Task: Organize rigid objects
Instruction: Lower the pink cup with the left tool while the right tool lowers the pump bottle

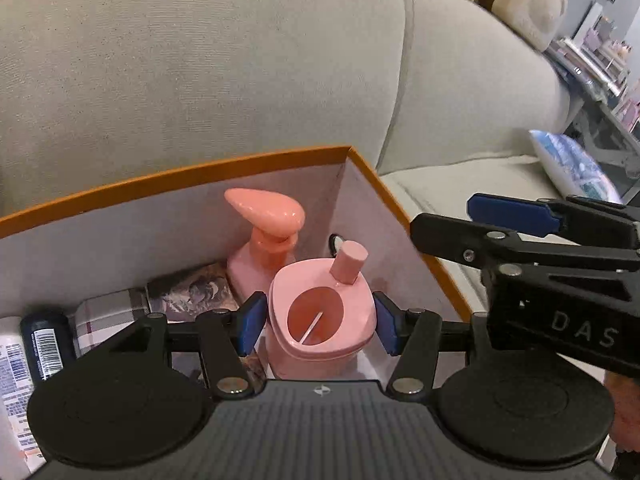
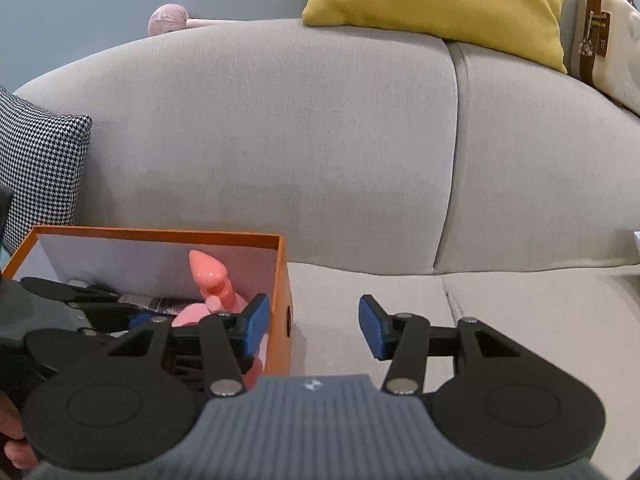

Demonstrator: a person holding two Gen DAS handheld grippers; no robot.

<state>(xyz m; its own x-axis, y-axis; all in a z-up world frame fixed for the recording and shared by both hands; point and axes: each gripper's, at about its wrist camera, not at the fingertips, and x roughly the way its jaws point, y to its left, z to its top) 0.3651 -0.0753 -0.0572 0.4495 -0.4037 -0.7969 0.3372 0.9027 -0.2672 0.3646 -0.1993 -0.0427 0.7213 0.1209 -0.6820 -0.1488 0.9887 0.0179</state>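
Right wrist view: grey sofa [image 2: 280, 140], yellow cushion [image 2: 440, 0], blue-grey wall [image 2: 80, 0].

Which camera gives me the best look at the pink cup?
The left wrist view: the pink cup sits between the left gripper's pads inside the orange box, open top showing. The right wrist view shows only a sliver behind gripper parts.
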